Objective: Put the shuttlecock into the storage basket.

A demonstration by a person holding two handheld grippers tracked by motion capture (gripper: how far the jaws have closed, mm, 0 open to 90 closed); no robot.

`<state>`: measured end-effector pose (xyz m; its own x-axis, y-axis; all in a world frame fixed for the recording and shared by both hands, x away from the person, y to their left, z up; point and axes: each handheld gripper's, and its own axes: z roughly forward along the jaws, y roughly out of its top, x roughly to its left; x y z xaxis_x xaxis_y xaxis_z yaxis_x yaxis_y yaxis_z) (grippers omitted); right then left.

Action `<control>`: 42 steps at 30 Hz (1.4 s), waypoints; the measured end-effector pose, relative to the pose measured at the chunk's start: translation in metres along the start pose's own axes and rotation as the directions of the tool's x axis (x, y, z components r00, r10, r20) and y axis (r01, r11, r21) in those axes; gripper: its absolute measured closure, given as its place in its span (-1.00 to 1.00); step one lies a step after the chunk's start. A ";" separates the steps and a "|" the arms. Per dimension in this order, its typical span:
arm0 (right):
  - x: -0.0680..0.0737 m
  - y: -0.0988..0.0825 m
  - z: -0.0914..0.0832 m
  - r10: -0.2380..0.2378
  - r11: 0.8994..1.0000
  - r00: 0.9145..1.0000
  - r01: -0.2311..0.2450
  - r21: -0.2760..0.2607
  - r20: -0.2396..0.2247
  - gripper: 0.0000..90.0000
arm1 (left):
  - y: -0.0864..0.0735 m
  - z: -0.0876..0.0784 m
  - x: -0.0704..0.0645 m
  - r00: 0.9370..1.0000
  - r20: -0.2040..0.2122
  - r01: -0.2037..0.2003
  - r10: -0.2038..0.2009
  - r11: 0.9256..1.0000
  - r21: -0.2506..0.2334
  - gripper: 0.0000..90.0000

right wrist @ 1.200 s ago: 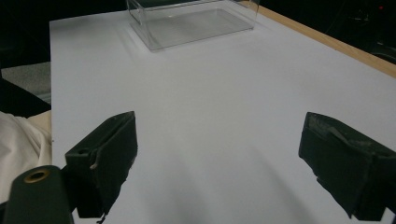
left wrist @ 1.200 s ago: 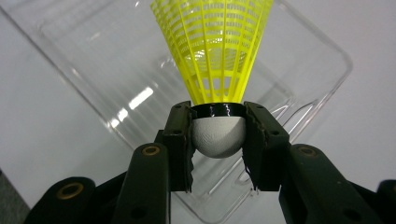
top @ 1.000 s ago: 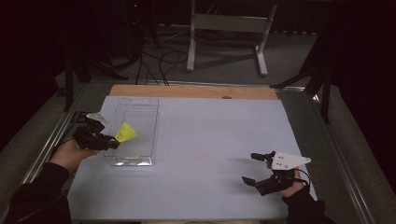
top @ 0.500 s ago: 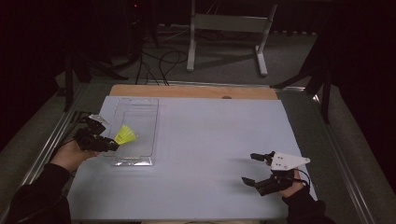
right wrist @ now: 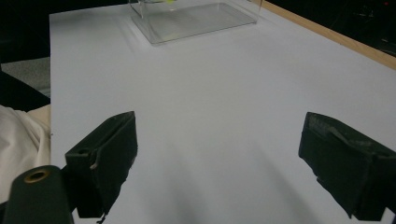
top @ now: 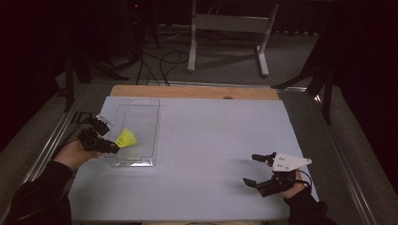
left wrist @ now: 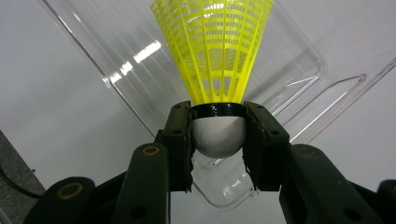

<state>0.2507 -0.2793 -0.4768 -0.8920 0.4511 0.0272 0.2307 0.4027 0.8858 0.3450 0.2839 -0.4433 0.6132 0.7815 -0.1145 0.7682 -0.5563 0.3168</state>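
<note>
A yellow shuttlecock (top: 126,138) with a white cork base (left wrist: 218,134) is held over the clear plastic tray (top: 143,112) at the table's left. My left gripper (top: 111,146) is shut on its cork, skirt (left wrist: 215,46) pointing away from me over the tray (left wrist: 289,70). My right gripper (top: 253,169) rests open near the table's front right, nothing between its jaws. In the right gripper view the wide-apart fingers (right wrist: 105,154) frame bare white table, with the tray (right wrist: 196,18) far ahead.
The white tabletop (top: 211,140) has a wooden strip (top: 192,92) along its far edge and metal rails at the sides. A white frame stand (top: 225,28) and cables lie on the floor beyond. A pale sleeve (right wrist: 18,140) shows at the left of the right gripper view.
My left gripper has shifted slightly with the shuttlecock, staying at the tray's left side. The right gripper has hardly moved.
</note>
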 end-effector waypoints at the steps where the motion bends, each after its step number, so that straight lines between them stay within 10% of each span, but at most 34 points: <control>1: 0.000 0.000 0.000 0.000 1.000 1.000 0.000 -0.001 -0.001 -0.73 | 0.001 0.001 0.000 1.000 0.003 0.000 0.000 1.000 0.006 0.45; 9: 0.000 0.000 0.001 0.001 1.000 1.000 -0.001 -0.002 -0.013 -0.74 | 0.004 -0.002 -0.004 1.000 0.018 -0.015 0.016 1.000 -0.013 0.33; 17: -0.001 0.000 0.000 0.004 1.000 1.000 -0.004 -0.005 -0.019 -0.74 | 0.009 -0.012 -0.009 0.997 -0.071 -0.002 -0.003 0.998 -0.062 -0.40; 26: 0.000 0.000 0.001 0.006 1.000 1.000 -0.006 0.002 -0.021 -0.74 | 0.008 -0.014 -0.009 0.998 -0.056 0.009 -0.016 0.994 -0.107 -0.66; 32: 0.001 0.000 0.001 0.003 1.000 1.000 -0.003 0.007 -0.019 -0.74 | 0.006 -0.010 -0.011 0.999 -0.004 -0.044 0.044 0.991 -0.125 -0.99; 42: 0.003 -0.001 0.003 -0.003 1.000 1.000 0.003 0.015 -0.020 -0.74 | 0.008 -0.013 -0.018 0.996 0.000 -0.088 0.090 0.976 -0.201 -1.00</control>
<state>0.2492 -0.2766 -0.4792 -0.9004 0.4337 0.0338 0.2334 0.4162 0.8788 0.3378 0.2688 -0.4264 0.6797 0.7285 -0.0858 0.6589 -0.5549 0.5080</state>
